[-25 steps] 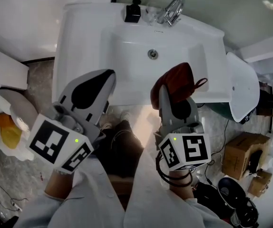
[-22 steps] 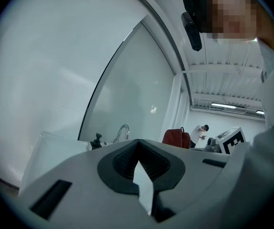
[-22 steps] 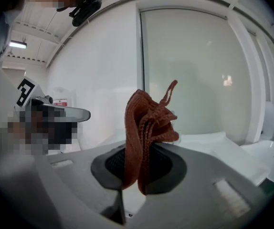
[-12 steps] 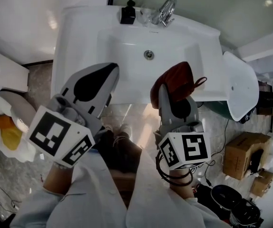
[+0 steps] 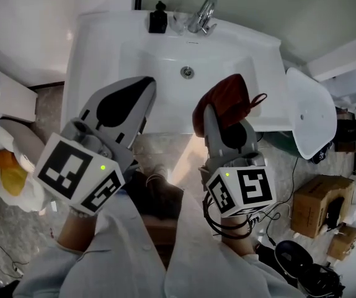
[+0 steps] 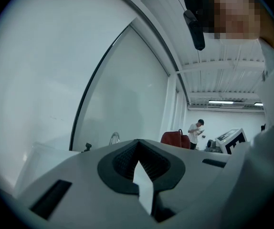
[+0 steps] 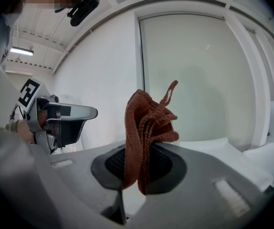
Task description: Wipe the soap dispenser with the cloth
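A washroom mock-up set inside a workshop hall. A white ceramic washbasin (image 5: 97, 54) carries a chrome tap (image 5: 203, 14) and a black soap dispenser (image 5: 158, 20) at twelve o'clock. Brown cardboard boxes (image 5: 314, 203) sit on the floor at four o'clock. Strip lights (image 6: 221, 102) hang under a ribbed ceiling.

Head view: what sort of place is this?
Probably a washroom, perhaps a mock-up in a workshop: a white sink with a chrome tap and a black soap dispenser, plus a cardboard box nearby.
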A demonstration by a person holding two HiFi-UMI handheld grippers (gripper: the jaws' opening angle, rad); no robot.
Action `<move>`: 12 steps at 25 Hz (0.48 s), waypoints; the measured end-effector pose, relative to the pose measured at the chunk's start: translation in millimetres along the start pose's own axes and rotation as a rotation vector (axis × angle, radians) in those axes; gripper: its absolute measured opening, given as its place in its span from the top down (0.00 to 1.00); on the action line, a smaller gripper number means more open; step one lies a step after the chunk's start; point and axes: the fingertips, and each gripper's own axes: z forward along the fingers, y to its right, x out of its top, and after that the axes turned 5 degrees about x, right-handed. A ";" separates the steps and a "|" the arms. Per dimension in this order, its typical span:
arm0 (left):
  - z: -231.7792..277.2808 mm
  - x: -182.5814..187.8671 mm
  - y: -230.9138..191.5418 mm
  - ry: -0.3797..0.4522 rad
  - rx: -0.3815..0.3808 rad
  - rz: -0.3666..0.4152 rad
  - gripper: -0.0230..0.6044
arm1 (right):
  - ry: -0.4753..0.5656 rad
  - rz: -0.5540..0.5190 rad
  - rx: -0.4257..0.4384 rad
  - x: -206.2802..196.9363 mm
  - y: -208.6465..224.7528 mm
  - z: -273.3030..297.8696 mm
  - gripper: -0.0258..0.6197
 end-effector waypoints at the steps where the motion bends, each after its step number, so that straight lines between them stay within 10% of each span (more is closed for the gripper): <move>1: 0.4 -0.1 0.9 -0.001 0.004 0.002 0.96 | 0.002 -0.003 0.006 -0.1 0.5 0.4 0.87; 12: -3.2 -6.5 2.3 -0.018 0.030 0.000 0.96 | -0.016 0.016 0.050 -11.0 -2.1 6.8 0.87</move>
